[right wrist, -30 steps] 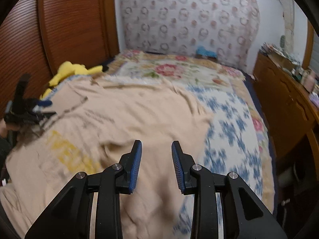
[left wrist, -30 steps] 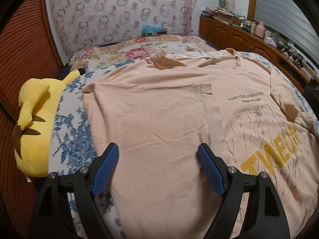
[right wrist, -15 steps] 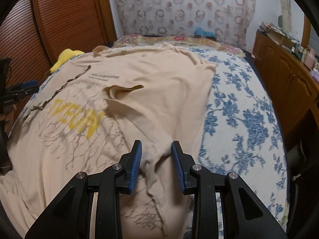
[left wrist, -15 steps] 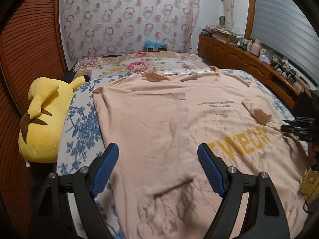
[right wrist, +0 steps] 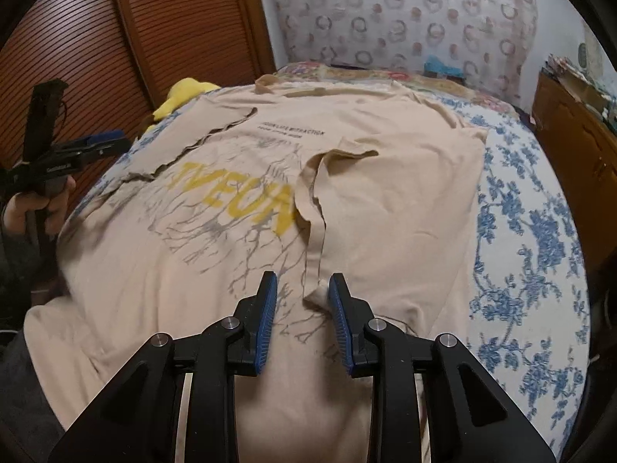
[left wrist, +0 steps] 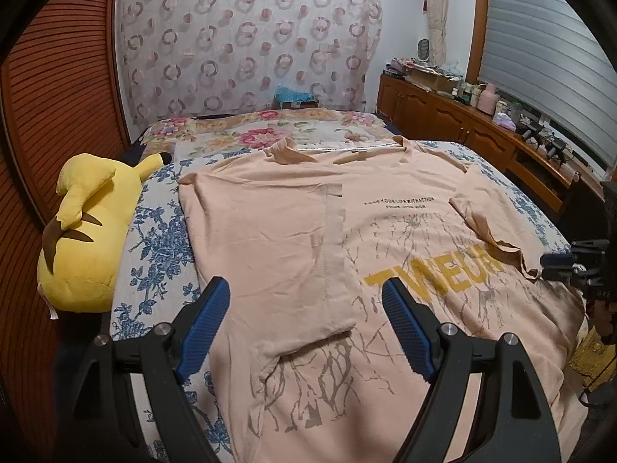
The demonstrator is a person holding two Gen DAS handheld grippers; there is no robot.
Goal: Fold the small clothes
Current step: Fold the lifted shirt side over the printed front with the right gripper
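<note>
Left gripper [left wrist: 306, 328] is hovering with its jaws spread wide and nothing between them, above the near edge of the peach T-shirt [left wrist: 270, 239]. That shirt is lying spread on the floral bedsheet [left wrist: 162, 254], its left side folded inward so the flap's edge is running down the middle beside the yellow lettering [left wrist: 432, 277]. At far left, a yellow plush toy [left wrist: 85, 239] is resting on the sheet just beside the shirt.

Right gripper [right wrist: 302, 305] is standing with its jaws narrowed, having just been closing a little; a folded corner of the shirt's right flap [right wrist: 385, 223] is lying between the blue pads, touching the right pad [right wrist: 339, 308], while the left pad is standing clear of the cloth, so no firm pinch is showing. In this view a hand [right wrist: 42, 208] is gripping the other tool's handle at the left edge, and a wooden cabinet [right wrist: 570, 146] is standing along the right side of the bed.
</note>
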